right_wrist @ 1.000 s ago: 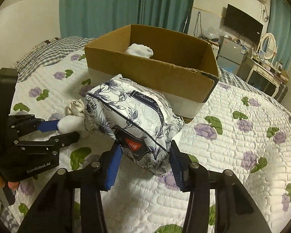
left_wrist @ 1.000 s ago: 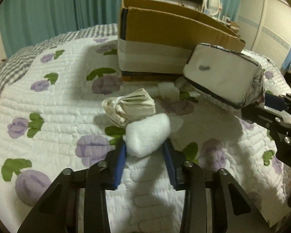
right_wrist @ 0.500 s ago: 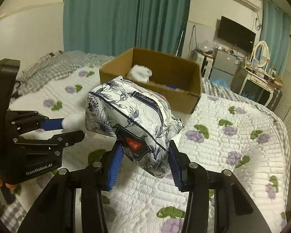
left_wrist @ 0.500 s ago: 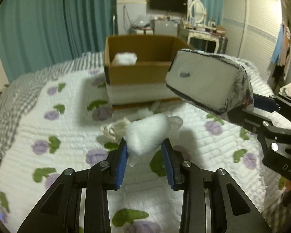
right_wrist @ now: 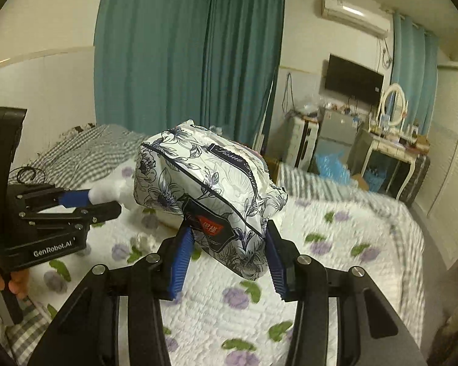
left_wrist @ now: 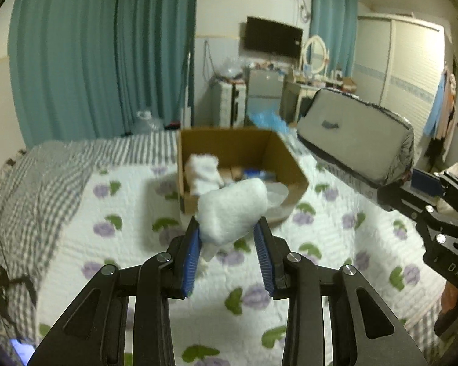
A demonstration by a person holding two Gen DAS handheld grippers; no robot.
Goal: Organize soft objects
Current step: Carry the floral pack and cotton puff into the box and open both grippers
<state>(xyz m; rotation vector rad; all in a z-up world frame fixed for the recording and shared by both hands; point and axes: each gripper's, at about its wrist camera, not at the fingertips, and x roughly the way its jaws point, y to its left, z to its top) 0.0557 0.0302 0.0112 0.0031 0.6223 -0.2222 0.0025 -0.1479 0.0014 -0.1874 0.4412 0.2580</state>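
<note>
My left gripper (left_wrist: pixel 227 235) is shut on a white fluffy wad (left_wrist: pixel 232 211) and holds it high above the bed, in front of the open cardboard box (left_wrist: pixel 293 167). The box holds another white wad (left_wrist: pixel 202 170) and some other items. My right gripper (right_wrist: pixel 227 244) is shut on a floral tissue pack (right_wrist: pixel 210 189), also lifted; the pack's pale underside shows in the left wrist view (left_wrist: pixel 354 140), to the right of the box. The left gripper shows in the right wrist view (right_wrist: pixel 85 202) at the left. The tissue pack hides the box in the right wrist view.
The bed has a white quilt with purple flowers (left_wrist: pixel 131 222) and a grey checked blanket (left_wrist: pixel 30 170) at the left. A small white scrap (right_wrist: pixel 145 239) lies on the quilt. Teal curtains, a TV, a dresser and a wardrobe stand behind the bed.
Both grippers have risen well above the bed with their loads. The box now sits lower in the left wrist view, with its inside showing. The cream cloth bundle has dropped out of view.
</note>
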